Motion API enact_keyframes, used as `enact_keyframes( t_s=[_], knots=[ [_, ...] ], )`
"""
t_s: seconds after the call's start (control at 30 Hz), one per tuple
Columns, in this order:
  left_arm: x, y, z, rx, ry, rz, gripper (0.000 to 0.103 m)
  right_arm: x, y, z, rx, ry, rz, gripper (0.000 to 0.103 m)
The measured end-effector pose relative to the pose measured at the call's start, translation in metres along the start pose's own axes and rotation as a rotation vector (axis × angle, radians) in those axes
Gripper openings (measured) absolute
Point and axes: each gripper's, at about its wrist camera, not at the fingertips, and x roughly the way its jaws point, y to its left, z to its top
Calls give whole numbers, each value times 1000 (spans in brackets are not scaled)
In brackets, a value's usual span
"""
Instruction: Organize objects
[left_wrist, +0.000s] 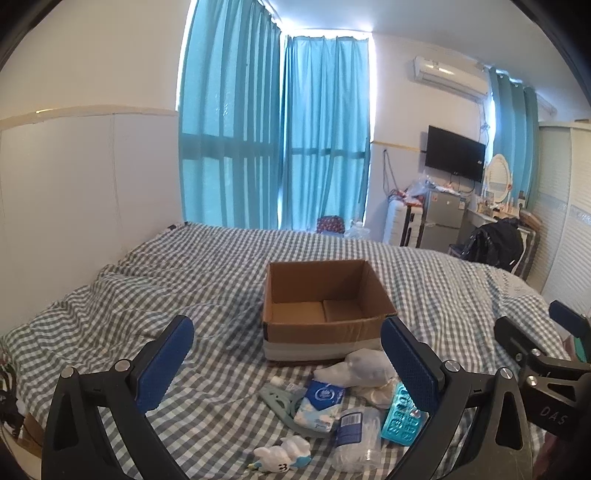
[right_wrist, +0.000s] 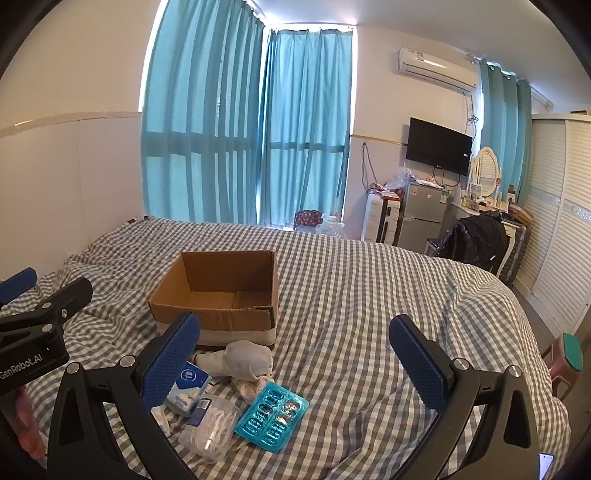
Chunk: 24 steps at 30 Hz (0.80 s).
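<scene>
Open cardboard box (left_wrist: 325, 302) on the checked bed (left_wrist: 147, 295), small items heaped just in front of it.

Nearest the box's front wall lies a rolled white sock (right_wrist: 245, 360); in front of that, a blue tissue pack (left_wrist: 319, 404), a teal blister pack (right_wrist: 272, 415), a clear plastic tub (right_wrist: 212, 424), a pale hanger (left_wrist: 280, 400) and a white toy (left_wrist: 282, 452). The left gripper (left_wrist: 286, 369) and right gripper (right_wrist: 295, 367) hover in front of the box, fingers spread wide, holding nothing. The right gripper's left finger (right_wrist: 171, 363) covers part of the tissue pack; what the tub holds is blurred, possibly cotton swabs.
</scene>
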Motion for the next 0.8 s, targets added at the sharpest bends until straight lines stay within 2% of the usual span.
enact_keyframes(
  t_s=[0.2, 0.3, 0.53, 0.8],
  knots=[
    [25, 6, -27, 1, 103, 20, 103, 12, -1, -18, -10, 53, -3, 103],
    [45, 5, -51, 25, 164, 60, 103, 32, 0, -35, -17, 115, -7, 103],
    [82, 8, -105, 31, 311, 67, 103, 80, 3, -78, -28, 265, -13, 103],
    [110, 12, -143, 33, 441, 90, 103, 121, 8, -110, -29, 390, -16, 103]
  ],
)
